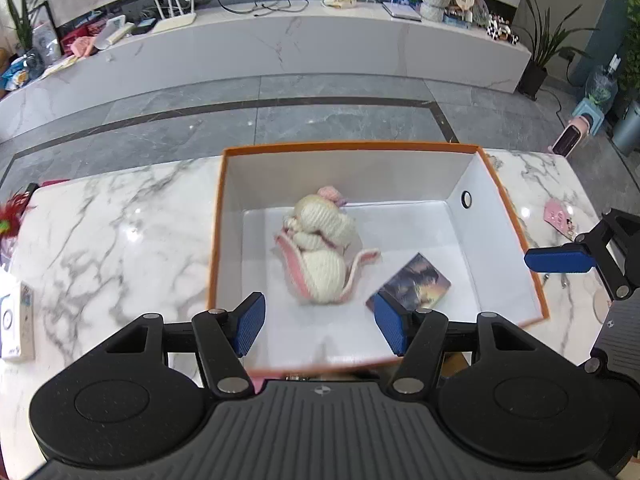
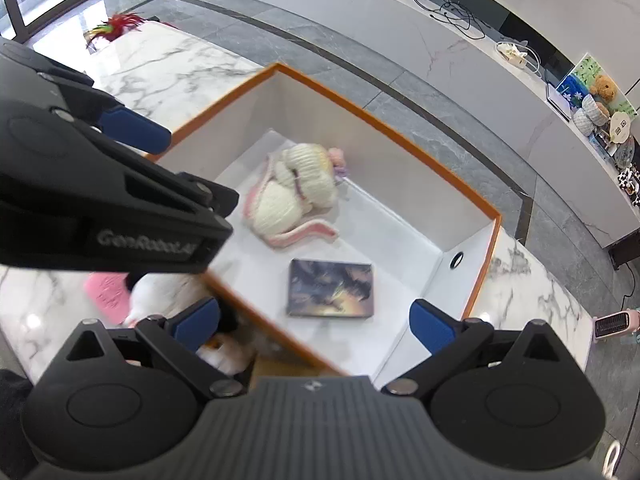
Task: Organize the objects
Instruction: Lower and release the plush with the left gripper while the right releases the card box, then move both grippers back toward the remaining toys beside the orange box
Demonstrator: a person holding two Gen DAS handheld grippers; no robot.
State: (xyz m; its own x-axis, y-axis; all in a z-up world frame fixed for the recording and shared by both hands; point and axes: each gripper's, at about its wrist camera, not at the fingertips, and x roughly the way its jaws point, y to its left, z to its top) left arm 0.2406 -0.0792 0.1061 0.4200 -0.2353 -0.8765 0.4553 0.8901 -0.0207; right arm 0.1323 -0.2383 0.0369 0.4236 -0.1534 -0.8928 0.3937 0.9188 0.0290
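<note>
An orange-rimmed white box point(image 1: 218, 216) stands on the marble table; it also shows in the right wrist view point(image 2: 400, 132). Inside lie a knitted cream and pink doll point(image 1: 320, 248) point(image 2: 296, 192) and a small dark picture card point(image 1: 416, 282) point(image 2: 330, 294). My left gripper point(image 1: 320, 320) is open and empty over the box's near edge. My right gripper point(image 2: 314, 324) is open and empty over the box's near right corner. One blue finger point(image 1: 558, 260) of the right gripper shows in the left wrist view.
A pink card point(image 2: 106, 296) and a white plush thing point(image 2: 168, 292) lie on the table by the box. A white package point(image 1: 16, 320) and a red feather toy point(image 1: 16, 216) sit at the left. A pink keychain point(image 1: 560, 218) lies at the right.
</note>
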